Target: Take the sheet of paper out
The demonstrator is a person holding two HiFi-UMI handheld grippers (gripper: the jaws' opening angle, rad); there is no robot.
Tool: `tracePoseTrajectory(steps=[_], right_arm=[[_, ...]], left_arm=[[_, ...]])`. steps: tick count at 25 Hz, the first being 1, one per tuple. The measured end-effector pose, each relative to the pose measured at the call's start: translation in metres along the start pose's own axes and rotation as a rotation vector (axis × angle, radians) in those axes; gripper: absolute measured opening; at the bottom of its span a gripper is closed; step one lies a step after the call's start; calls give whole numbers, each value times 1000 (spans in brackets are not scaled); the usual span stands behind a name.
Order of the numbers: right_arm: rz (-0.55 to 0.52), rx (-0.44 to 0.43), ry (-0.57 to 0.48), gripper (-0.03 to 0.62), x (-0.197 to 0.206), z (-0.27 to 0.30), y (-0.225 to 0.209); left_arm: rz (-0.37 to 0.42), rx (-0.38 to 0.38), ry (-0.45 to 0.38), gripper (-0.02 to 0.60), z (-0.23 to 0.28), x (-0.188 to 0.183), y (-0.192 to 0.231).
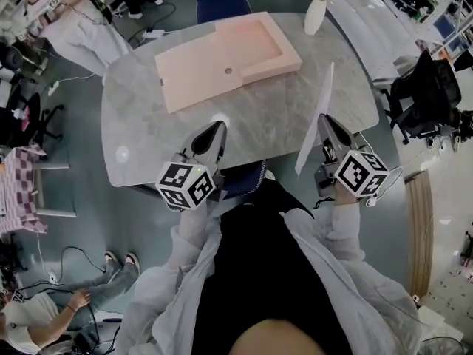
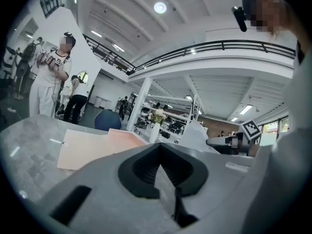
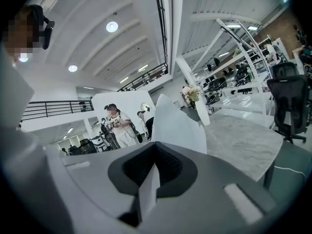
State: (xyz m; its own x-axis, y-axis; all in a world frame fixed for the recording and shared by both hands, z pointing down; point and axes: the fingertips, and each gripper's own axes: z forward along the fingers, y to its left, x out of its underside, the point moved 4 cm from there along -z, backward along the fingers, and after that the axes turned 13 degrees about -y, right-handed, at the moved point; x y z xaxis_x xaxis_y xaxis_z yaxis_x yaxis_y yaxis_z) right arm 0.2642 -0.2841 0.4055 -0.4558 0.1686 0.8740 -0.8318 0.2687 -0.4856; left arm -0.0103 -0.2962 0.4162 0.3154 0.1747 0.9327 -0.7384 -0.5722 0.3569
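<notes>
You're clamping the sheet of paper (image 1: 319, 98) edge-up in the right tool (image 1: 325, 122), R of the open pink file box (image 1: 199, 72), so it's hanging clear w/o dragging; the left tool (image 1: 219, 128) is resting closed, empty.

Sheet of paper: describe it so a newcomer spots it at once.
On the grey marble table, look toward its right side, past the open pink file box. The white sheet of paper stands edge-on there, pinched in the right gripper, the only thing held.

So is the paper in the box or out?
Out. The right claw pinches the paper on edge over the table, away from the pink box.
</notes>
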Motion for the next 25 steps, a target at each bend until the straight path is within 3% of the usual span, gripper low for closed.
tracePoseTrajectory(steps=[25], right_arm=[[1, -26, 39, 15, 10, 9, 7]], left_arm=[[0, 10, 16, -2, 4, 5, -3]])
